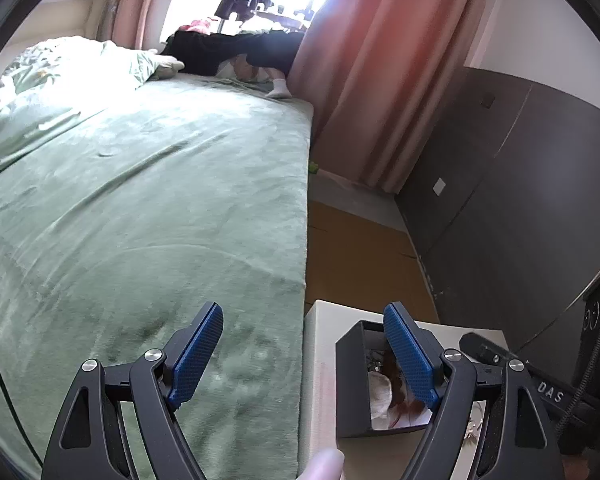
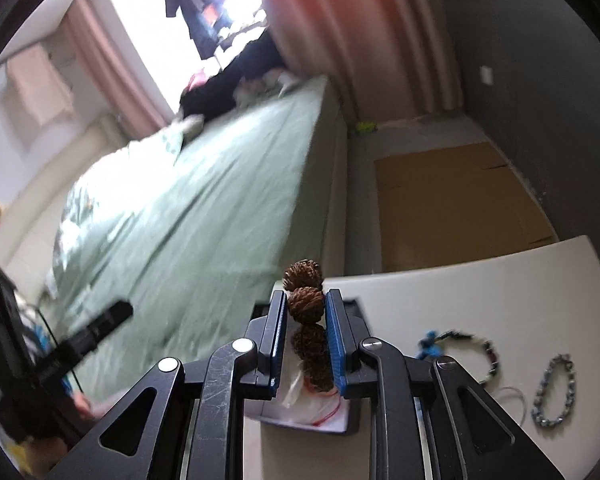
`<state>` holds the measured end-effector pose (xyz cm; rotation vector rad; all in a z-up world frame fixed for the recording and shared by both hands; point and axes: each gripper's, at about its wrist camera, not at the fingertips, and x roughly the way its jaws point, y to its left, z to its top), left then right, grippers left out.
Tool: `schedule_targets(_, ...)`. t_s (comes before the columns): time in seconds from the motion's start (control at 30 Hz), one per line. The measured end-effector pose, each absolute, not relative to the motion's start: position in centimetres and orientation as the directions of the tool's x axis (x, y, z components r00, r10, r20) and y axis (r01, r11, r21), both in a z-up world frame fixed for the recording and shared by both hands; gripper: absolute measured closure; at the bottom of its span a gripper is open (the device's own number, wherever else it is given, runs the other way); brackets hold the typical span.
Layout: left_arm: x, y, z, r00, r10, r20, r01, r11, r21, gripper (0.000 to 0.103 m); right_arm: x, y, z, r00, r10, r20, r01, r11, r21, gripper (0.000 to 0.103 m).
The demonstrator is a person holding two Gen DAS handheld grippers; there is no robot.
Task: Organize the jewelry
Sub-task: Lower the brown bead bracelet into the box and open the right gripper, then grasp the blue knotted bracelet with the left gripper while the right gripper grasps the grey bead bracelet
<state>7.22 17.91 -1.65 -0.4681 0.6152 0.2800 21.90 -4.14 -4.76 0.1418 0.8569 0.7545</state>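
Observation:
My right gripper is shut on a brown seed-bead bracelet and holds it above the open black jewelry box. A white bag with red string lies inside the box. My left gripper is open and empty, its right finger over the same black box. On the white table, right of the box, lie a dark and white bead bracelet with a blue tassel and a silver chain bracelet.
A green bed lies to the left of the white table. Brown cardboard lies on the floor beyond the table. Grey cabinets and a pink curtain stand on the right. A black device sits beside the box.

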Motion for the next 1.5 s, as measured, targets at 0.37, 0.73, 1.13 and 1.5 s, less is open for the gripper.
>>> schedule_targets(0.37, 7.6, 16.8, -1.6, 0.791, 0.082, -0.607, -0.359, 0.865, -0.351, 0.02, 22.3, -8.5, -4.9, 0.424, 0.649, -0.631, -0.472, 0.753, 0.458, 0.061)
schedule_targets(0.73, 10.2, 10.8, -1.8, 0.782, -0.028, -0.623, -0.246, 0.904, -0.35, 0.02, 23.2, -15.7, -5.2, 0.453, 0.592, -0.667, -0.348, 0.806, 0.479, 0.028)
schedule_targets(1.13, 12.7, 1.3, -2.7, 0.736, -0.12, -0.666, -0.087, 0.959, -0.269, 0.038, 24.1, -23.2, -7.0, 0.437, 0.555, -0.708, -0.215, 0.828, 0.517, 0.027)
schedule_targets(1.5, 15.1, -3.8, -5.5, 0.664, -0.125, -0.737, -0.037, 0.979, -0.199, 0.058, 24.9, -26.9, -8.3, 0.404, 0.513, -0.757, -0.186, 0.857, 0.481, 0.027)
